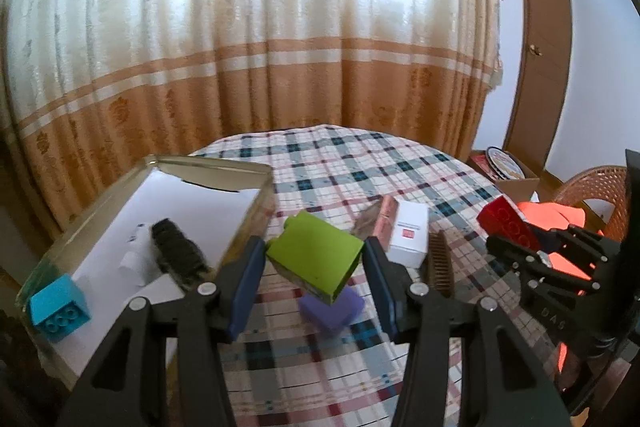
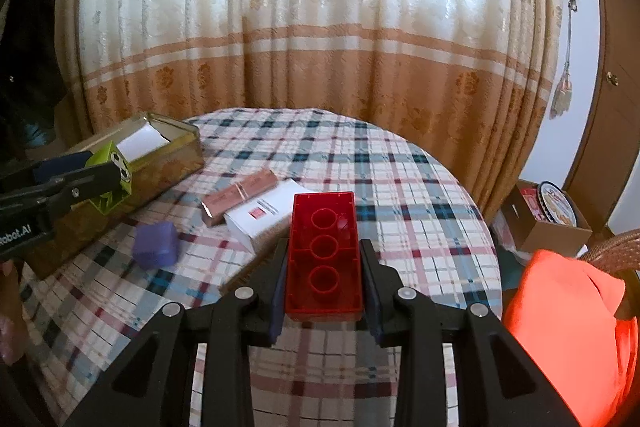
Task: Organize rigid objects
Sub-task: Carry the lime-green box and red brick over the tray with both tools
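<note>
The left hand-held gripper (image 1: 314,283) clamps a green block (image 1: 316,259) above the checkered surface (image 1: 360,163), beside the open tin (image 1: 212,167) holding a blue block (image 1: 60,307). The right hand-held gripper (image 2: 323,281) clamps a red block (image 2: 324,255); a purple block (image 2: 156,245) lies nearby.

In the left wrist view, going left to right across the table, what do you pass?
Blue block in the tin box → black brush in the same box → green block in the left tongs → white carton → red block in the right tongs.
</note>
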Demonstrator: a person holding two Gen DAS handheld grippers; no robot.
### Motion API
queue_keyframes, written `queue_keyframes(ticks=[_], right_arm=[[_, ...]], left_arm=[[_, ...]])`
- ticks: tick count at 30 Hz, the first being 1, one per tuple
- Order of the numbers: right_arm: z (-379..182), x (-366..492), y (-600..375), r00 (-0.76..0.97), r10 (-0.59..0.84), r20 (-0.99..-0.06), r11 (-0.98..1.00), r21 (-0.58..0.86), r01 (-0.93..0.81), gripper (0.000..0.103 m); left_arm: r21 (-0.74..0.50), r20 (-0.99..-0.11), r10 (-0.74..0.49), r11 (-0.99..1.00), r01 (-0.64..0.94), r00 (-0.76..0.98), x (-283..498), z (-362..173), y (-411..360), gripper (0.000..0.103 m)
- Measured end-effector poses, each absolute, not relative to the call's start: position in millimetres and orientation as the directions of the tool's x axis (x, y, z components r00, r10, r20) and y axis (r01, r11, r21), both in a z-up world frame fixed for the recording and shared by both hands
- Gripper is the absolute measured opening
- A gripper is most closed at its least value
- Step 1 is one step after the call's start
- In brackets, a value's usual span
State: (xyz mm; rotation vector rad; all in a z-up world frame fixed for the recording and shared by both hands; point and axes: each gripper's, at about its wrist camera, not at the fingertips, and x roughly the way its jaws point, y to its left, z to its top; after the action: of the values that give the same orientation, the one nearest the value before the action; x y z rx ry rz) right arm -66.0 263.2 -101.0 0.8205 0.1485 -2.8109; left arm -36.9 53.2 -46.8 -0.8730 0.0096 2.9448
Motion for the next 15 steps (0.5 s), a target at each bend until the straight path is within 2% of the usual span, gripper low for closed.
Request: queue_keyframes(ticks=[15], right_arm=[[-69.7, -69.7, 216.6, -0.816, -0.278, -0.507, -0.936, -0.047, 0.348, 0.035]], left_arm=[[-0.023, -0.53, 0.009, -1.0, 0.004, -0.848, -27.7, -29.6, 14.8, 0.05]])
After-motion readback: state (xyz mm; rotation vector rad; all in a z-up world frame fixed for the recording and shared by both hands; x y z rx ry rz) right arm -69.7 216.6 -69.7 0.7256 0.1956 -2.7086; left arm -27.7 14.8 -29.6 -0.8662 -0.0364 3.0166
